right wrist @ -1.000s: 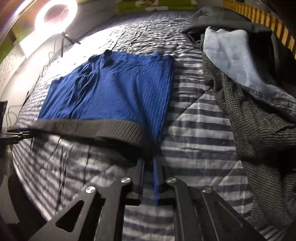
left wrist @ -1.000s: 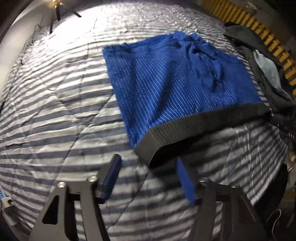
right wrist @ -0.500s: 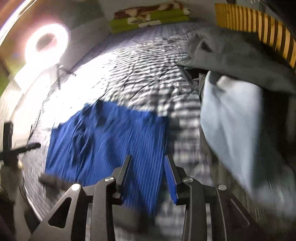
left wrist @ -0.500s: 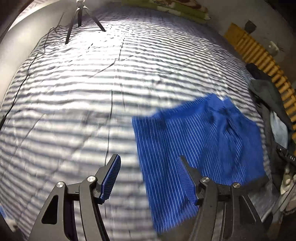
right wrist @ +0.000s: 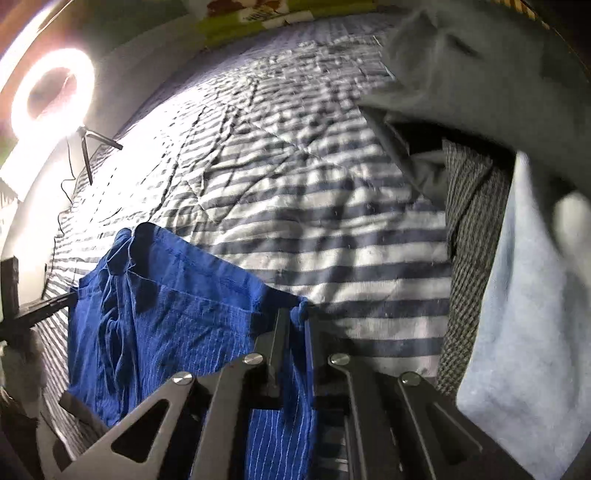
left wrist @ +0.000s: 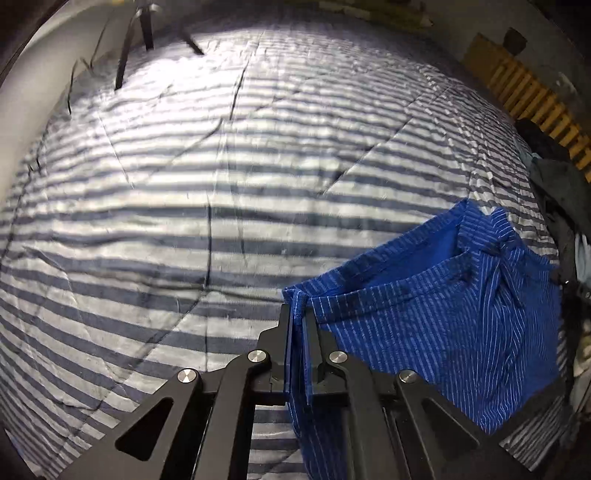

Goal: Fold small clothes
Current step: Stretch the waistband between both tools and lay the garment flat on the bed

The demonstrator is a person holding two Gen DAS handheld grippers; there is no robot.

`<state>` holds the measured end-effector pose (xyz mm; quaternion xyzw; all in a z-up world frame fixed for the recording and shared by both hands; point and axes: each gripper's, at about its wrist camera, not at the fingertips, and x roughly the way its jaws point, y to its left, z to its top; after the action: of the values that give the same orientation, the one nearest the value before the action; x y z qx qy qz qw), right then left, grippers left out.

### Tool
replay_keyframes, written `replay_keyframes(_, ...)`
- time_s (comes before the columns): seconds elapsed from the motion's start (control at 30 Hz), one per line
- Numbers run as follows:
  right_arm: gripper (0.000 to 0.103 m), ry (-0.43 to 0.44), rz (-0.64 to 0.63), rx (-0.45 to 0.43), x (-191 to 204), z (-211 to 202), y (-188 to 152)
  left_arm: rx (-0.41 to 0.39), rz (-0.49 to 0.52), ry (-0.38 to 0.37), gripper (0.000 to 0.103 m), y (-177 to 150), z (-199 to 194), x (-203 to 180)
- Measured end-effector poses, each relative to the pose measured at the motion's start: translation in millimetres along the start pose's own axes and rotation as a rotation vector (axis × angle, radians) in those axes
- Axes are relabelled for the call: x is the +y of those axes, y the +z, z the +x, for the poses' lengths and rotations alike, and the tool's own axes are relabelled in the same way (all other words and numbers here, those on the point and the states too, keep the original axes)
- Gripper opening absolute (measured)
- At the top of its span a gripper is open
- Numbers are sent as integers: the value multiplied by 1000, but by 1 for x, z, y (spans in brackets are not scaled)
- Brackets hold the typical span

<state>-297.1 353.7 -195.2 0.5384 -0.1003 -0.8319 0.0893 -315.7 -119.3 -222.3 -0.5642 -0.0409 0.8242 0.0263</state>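
Blue pinstriped shorts [left wrist: 443,317] with a dark grey waistband lie on the striped bedspread [left wrist: 184,184]. My left gripper [left wrist: 298,317] is shut on the left leg-hem corner, the fabric bunched between its fingers. In the right wrist view the same shorts [right wrist: 166,325] spread to the left, and my right gripper [right wrist: 295,317] is shut on the other hem corner. The hem stretches between the two grippers. The waistband [right wrist: 79,406] shows at the lower left in the right wrist view.
A pile of other clothes, grey, checked and pale blue [right wrist: 498,258], rises at the right of the bed. A ring light on a tripod [right wrist: 51,92] stands at the far left edge. Folded green and patterned bedding [right wrist: 258,14] lies at the far end.
Both grippers moved from the waistband side up to the leg hems and went from open half a second ago to shut on the hem corners. The fabric there is now pinched and lifted.
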Motion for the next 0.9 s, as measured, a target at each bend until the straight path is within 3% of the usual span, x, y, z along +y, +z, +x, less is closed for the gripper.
replay_keyframes(0.2,4,-41,-19,-158,-3,-37,12,-121,-27,55,3,7,-28,0)
replay_keyframes(0.27,4,-67,-16,-172,-6,-37,15,-105,-29,62,4,10,-22,0)
replay_keyframes(0.37,5,-109,-26,-140,-9,-24,16,-14,-33,30,7,8,-1,5)
replay_keyframes(0.43,7,-121,-32,-79,-10,-12,15,-12,-32,43,17,2,-3,7)
replay_keyframes(0.5,12,-125,-31,-61,-12,-15,10,-34,-11,57,39,-11,-16,9)
replay_keyframes(0.57,14,-133,-45,-72,-11,-29,3,-55,10,59,41,-29,-36,10)
replay_keyframes(0.7,23,-48,-72,-62,0,-66,-36,-52,54,2,43,-80,-73,7)
replay_keyframes(0.9,24,42,-74,-6,13,-88,-119,-40,107,-17,43,-149,-90,-13)
